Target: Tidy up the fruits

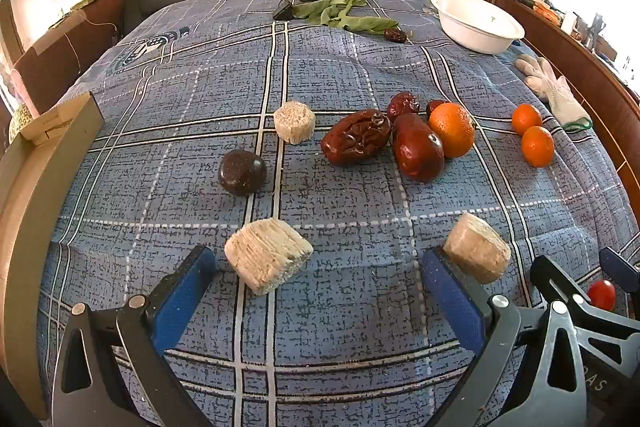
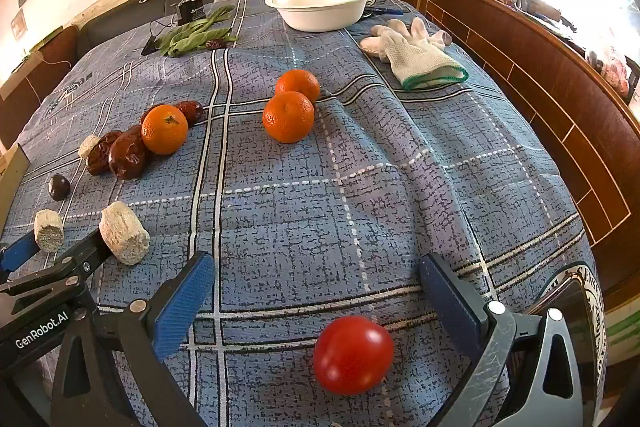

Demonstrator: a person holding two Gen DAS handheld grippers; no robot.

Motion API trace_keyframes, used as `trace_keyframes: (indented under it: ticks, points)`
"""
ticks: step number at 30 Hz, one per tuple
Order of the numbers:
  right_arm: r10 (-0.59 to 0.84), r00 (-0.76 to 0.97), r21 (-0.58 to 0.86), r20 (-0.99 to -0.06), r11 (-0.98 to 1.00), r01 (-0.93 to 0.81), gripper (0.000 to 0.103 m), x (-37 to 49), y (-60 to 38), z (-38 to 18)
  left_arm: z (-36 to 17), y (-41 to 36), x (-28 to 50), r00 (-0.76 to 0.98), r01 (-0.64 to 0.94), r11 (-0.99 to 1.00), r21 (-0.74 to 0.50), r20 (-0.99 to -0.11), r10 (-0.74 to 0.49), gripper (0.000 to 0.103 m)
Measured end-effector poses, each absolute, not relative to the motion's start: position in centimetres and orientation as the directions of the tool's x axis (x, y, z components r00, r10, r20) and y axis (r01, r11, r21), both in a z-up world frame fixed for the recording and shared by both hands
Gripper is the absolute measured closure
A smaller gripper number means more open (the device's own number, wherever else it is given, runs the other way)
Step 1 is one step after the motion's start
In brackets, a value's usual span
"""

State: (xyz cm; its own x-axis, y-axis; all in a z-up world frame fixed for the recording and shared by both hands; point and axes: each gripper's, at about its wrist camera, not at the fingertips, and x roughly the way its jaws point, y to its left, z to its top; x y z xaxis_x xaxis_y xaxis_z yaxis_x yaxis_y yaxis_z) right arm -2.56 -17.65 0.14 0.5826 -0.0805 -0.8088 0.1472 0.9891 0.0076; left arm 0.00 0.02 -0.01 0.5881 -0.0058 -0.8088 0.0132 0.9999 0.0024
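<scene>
The right claw [image 2: 316, 291] stands wide open low over the blue plaid cloth [image 2: 400, 187], a round red tomato [image 2: 353, 355] lying between its blue-padded fingers [image 2: 184, 303], touching neither. Farther off sit two orange mandarins [image 2: 289, 115], touching each other; a white plastic bowl [image 2: 320, 3] stands at the far edge, with white knitted gloves [image 2: 416, 55] to its right.

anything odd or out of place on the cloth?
Yes. A white work glove lies among the fruit near the white bowl, which is empty. One red date sits apart by the green leaves. No spills.
</scene>
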Motion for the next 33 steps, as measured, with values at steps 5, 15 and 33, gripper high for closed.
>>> trace_keyframes:
  ticks: [5, 15, 33]
  points:
    - [-0.080, 0.583, 0.008, -0.809, 0.989, 0.147, 0.000, -2.6, -17.7, 0.1, 0.0, 0.0, 0.0, 0.588, 0.014, 1.000, 0.003, -0.809, -0.006, 0.000]
    - [-0.067, 0.566, 0.014, -0.822, 0.991, 0.137, 0.000, -2.5, -17.6, 0.2, -0.1, -0.1, 0.5, 0.550, 0.050, 0.999, 0.004, -0.835, -0.024, 0.000]
    - [-0.104, 0.645, 0.038, -0.757, 0.979, 0.203, 0.001, -4.5, -16.1, 3.5, 10.0, 7.4, -5.8, 0.786, -0.034, 0.997, -0.070, -0.618, -0.016, 0.014]
